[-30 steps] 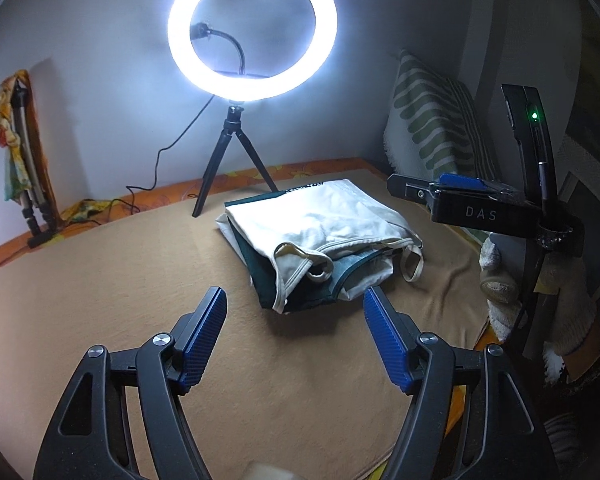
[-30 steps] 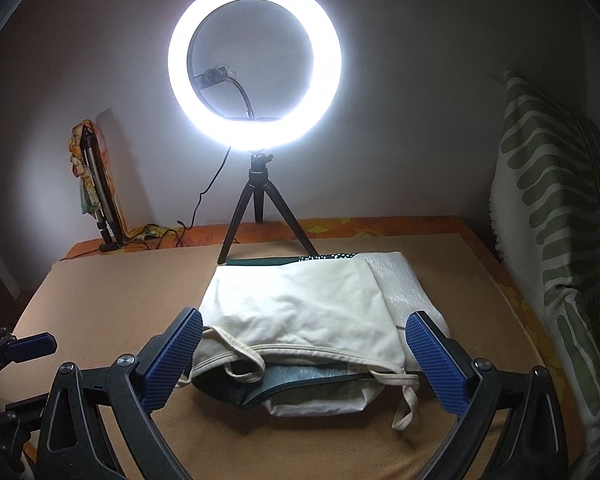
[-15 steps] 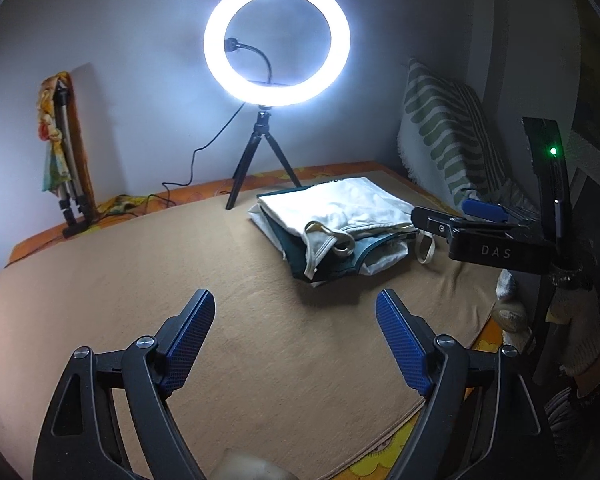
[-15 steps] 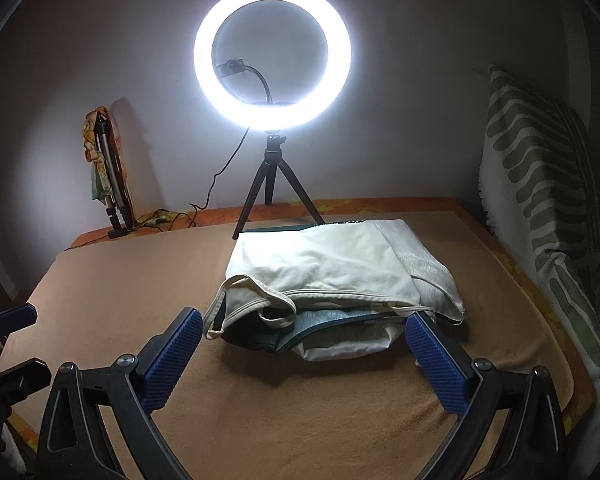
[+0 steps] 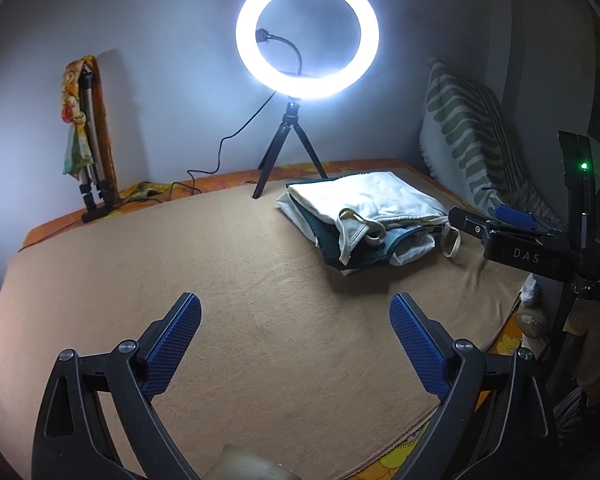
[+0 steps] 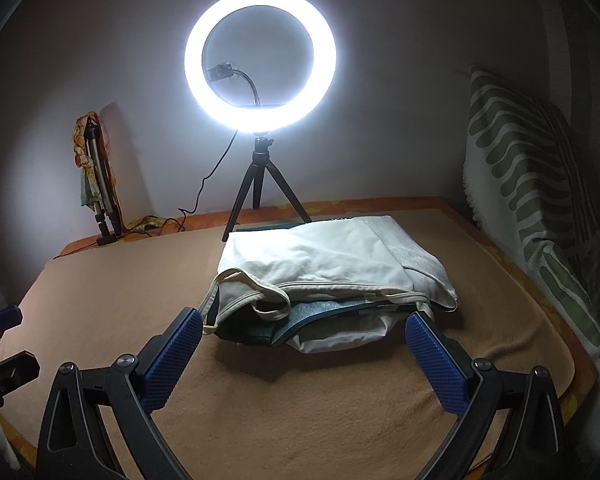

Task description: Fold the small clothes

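Observation:
A stack of folded small clothes (image 5: 374,216), a cream top over a dark teal piece and a white one, lies on the tan blanket (image 5: 228,280); it also shows in the right wrist view (image 6: 328,276). My left gripper (image 5: 296,312) is open and empty, well short and left of the stack. My right gripper (image 6: 304,328) is open and empty, its blue pads (image 6: 432,356) just in front of the stack's near edge, apart from it. The right gripper also shows from the side in the left wrist view (image 5: 512,232).
A lit ring light on a black tripod (image 5: 290,148) stands behind the stack, its cable trailing left. A folded tripod with a cloth (image 5: 88,152) leans on the back wall. A green-striped cushion (image 6: 540,216) stands along the right side. The bed's front edge (image 5: 500,344) is near.
Both grippers have pulled back from the stack and the left one has moved left. The stack now lies further away in the left view. Both stayed open.

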Demonstrator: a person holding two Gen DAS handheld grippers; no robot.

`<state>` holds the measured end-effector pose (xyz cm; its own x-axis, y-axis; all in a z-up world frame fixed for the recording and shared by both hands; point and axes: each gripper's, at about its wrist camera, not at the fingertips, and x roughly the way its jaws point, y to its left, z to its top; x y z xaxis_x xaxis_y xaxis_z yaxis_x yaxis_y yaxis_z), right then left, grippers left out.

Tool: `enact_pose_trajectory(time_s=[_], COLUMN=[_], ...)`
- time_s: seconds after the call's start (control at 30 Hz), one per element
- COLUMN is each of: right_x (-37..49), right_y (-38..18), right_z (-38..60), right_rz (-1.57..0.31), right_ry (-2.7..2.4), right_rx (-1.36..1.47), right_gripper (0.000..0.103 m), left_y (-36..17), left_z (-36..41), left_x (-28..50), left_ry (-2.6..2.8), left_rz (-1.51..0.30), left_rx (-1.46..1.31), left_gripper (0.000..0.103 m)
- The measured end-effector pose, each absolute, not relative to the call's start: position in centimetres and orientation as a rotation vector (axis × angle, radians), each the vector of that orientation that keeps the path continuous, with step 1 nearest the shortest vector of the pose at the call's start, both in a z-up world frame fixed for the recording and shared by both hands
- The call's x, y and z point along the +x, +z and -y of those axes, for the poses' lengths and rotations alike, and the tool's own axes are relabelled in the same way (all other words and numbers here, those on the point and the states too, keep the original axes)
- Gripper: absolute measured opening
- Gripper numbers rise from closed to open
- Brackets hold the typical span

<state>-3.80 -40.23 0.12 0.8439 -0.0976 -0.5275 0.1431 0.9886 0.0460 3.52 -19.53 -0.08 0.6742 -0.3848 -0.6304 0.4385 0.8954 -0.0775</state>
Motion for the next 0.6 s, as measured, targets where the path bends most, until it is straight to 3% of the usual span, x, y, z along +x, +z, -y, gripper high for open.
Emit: enact_pose_trajectory(time_s=[0.6], right_x=[-2.9], right_y=[-0.3], right_z=[39.1], right_rz=[-0.550], right_ry=[-0.107], right_rx=[0.050], right_gripper=[0.103], left_y=[-0.2], left_z=[18.9], left_x=[3.1], left_ry=[-0.450], left_rz=[-0.694], left_rx=[0.078], left_gripper=[0.096])
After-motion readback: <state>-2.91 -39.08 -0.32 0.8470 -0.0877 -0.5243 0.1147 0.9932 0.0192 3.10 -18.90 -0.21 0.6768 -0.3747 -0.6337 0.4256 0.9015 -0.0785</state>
